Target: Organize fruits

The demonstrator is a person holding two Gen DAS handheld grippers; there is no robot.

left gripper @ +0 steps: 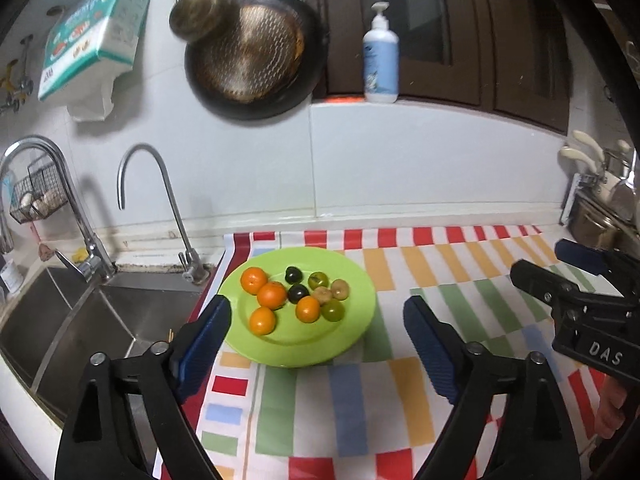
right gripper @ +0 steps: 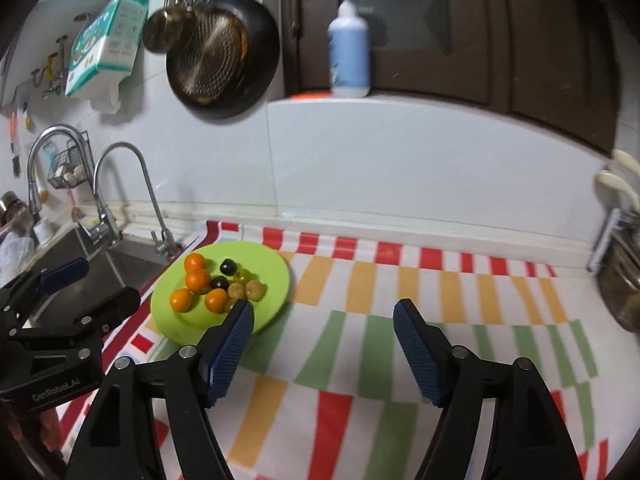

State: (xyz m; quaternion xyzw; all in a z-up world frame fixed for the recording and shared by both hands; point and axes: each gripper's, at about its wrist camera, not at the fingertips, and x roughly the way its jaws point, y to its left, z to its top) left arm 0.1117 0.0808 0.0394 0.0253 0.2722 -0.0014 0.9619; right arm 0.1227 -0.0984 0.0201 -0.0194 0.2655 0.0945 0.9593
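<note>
- We hold the left gripper (left gripper: 316, 320) with its blue-padded fingers spread wide, nothing between them; it hovers over the near edge of the round lime-green plastic plate (left gripper: 360, 304).
- We hold the right gripper (right gripper: 323, 322) spread wide too, empty, above the checked red, orange, green and blue tablecloth (right gripper: 360, 360), just right of the plate (right gripper: 276, 276).
- Plate sits at the cloth's left end, beside the stainless steel sink (left gripper: 80, 320); all fruit is on it.
- Fruit on plate, left-wrist view: four small orange mandarins (left gripper: 272, 295) grouped on the left and centre; two dark, near-black round plums (left gripper: 298, 293) in the middle; four greenish-yellow plums (left gripper: 333, 311) on the right. Pieces lie close, several touching.
- In the right-wrist view the left finger pad (right gripper: 232, 348) covers part of the nearest green plum.
- Background, for ref.: two chrome gooseneck taps (left gripper: 160, 200) behind the sink; black frying pan (left gripper: 256, 56) hung on the white tiled wall; white-and-blue pump bottle (left gripper: 380, 56) on the ledge.
</note>
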